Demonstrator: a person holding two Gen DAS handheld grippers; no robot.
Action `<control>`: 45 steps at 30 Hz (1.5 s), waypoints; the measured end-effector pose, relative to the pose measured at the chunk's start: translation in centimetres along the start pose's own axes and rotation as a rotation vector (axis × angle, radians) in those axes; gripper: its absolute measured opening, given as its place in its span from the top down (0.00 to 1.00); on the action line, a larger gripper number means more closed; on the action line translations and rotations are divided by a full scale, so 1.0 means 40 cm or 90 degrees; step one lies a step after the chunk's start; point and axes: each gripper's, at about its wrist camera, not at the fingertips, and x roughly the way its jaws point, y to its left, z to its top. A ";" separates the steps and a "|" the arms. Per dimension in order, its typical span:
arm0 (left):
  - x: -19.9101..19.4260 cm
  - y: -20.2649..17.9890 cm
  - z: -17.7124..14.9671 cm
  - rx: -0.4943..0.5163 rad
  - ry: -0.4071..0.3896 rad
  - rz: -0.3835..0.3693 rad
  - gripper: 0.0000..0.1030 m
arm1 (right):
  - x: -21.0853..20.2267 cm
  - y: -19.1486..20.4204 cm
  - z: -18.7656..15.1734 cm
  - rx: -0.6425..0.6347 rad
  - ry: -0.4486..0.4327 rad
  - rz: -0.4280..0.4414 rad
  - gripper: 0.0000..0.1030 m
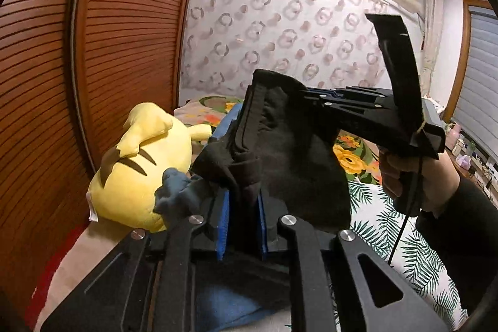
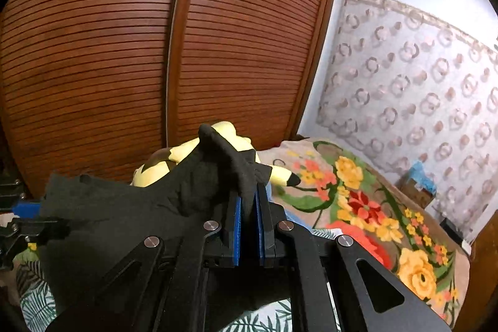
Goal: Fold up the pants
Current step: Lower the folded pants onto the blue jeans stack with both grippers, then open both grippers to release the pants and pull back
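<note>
No readable text, label or number shows anywhere, so far as visible.

A yellow plush toy [image 1: 140, 173] is seen left of the gripper, lying before a slatted wooden wardrobe [image 2: 155, 52]; a floral blanket [image 2: 373, 207] is spread to its right.

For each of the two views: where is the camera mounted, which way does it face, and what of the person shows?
Left wrist: on the left gripper, facing the patterned wall; the right gripper and the person's hand show.
Right wrist: on the right gripper, facing the slatted wooden wardrobe; no hand shows.
Shared: black fabric pants, yellow plush toy, floral bedspread.
</note>
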 end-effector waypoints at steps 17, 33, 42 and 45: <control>0.026 -0.006 -0.039 0.003 0.019 0.020 0.53 | -0.096 -0.027 -0.049 0.062 0.039 0.013 0.76; -0.031 -0.049 -0.041 0.039 0.017 0.020 0.26 | -0.124 -0.034 -0.083 0.170 0.048 -0.039 0.76; -0.095 -0.120 -0.054 0.085 0.016 -0.019 0.17 | -0.288 0.053 -0.132 0.176 0.032 -0.067 0.72; -0.113 -0.142 -0.066 0.100 0.015 -0.029 0.17 | -0.348 0.090 -0.153 0.182 0.025 -0.077 0.60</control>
